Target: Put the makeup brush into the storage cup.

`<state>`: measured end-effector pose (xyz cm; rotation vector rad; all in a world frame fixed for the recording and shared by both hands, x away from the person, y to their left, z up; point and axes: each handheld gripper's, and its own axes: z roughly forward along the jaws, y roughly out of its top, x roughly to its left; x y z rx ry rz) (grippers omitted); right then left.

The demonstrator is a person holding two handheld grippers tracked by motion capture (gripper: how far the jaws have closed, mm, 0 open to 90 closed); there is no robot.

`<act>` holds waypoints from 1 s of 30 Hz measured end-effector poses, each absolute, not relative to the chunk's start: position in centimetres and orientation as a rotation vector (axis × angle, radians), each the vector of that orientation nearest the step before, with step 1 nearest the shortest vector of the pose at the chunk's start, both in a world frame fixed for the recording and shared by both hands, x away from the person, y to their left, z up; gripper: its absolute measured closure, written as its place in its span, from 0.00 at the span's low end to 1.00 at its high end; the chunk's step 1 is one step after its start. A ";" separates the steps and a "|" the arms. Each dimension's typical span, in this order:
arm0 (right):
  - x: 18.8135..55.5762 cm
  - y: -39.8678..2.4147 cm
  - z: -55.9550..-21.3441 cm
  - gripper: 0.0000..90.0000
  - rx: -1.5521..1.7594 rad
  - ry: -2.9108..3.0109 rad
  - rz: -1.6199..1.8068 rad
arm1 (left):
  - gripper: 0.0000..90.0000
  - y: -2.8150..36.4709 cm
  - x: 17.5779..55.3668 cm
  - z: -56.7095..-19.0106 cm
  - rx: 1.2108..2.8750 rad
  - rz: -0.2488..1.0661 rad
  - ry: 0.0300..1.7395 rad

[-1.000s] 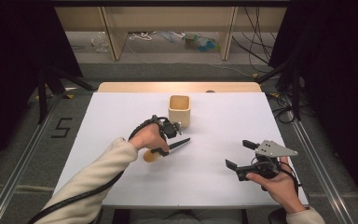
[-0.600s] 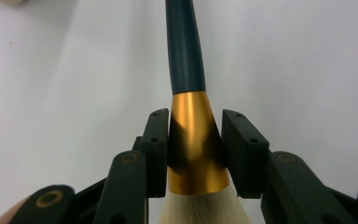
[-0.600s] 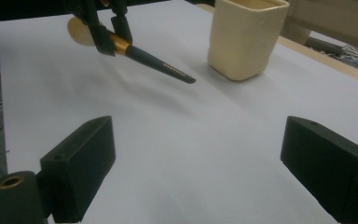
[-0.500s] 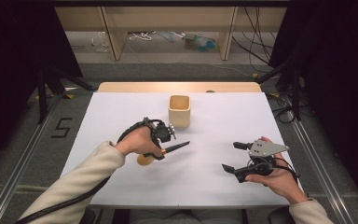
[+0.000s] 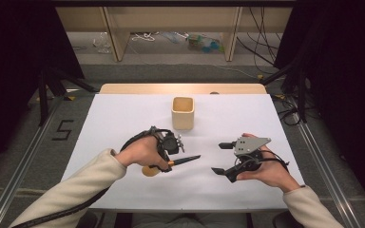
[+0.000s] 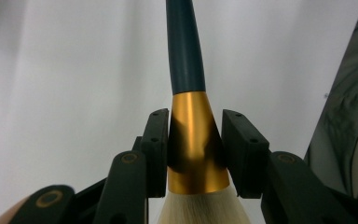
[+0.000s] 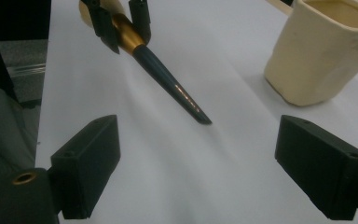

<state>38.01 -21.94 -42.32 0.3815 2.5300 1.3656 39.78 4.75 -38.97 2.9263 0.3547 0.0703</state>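
High view: the left gripper (image 5: 171,151) holds a makeup brush (image 5: 171,164) above the white table cover (image 5: 123,118), its pale bristle head toward the person and its dark tapered handle pointing right, toward the right gripper (image 5: 222,158); the two grippers sit near one another but apart; the cream cup (image 5: 183,112) stands upright on the cover, just beyond the left gripper; the step in hand looks like a hand-over of the brush from left to right, or a lift toward the cup, and I cannot tell which.

Left gripper view: the jaws are clamped narrow on the brush's gold ferrule (image 6: 193,140), pads pressing it from both sides; the pale bristles (image 6: 200,207) spread below the pads and the dark handle (image 6: 184,46) runs straight up and away over the white cover.

Right gripper view: the jaws stand wide with nothing between them, though they have just been closing a little; the handle tip (image 7: 200,116) hangs ahead of them, short of the pads; the cup (image 7: 321,51) sits to the right, well clear.

If a hand-over is meant, the next move calls for the right gripper to advance until the handle lies between its pads, then close before the left lets go; the tapered, glossy handle may slip, so a grip nearer the ferrule would be safer.
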 end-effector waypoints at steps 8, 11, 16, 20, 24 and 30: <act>38.7 -21.0 -42.6 0.20 0.340 2.609 1.347 | 0.70 3.5 38.7 -38.8 2.931 0.039 0.276; 38.6 -20.7 -42.7 0.19 0.288 2.657 1.324 | 0.70 3.0 38.5 -38.6 2.925 0.029 0.250; 38.8 -20.1 -42.8 0.21 0.194 2.751 1.257 | 0.70 2.6 38.0 -38.7 2.928 -0.011 0.232; 39.0 -19.7 -42.6 0.22 0.120 2.809 1.214 | 0.70 2.5 37.9 -38.7 2.923 -0.026 0.208; 39.3 -19.0 -42.4 0.23 0.074 2.840 1.190 | 0.70 2.4 37.6 -38.5 2.927 -0.020 0.223; 39.5 -18.1 -42.3 0.29 0.022 2.871 1.172 | 0.70 2.3 37.5 -38.4 2.913 -0.033 0.198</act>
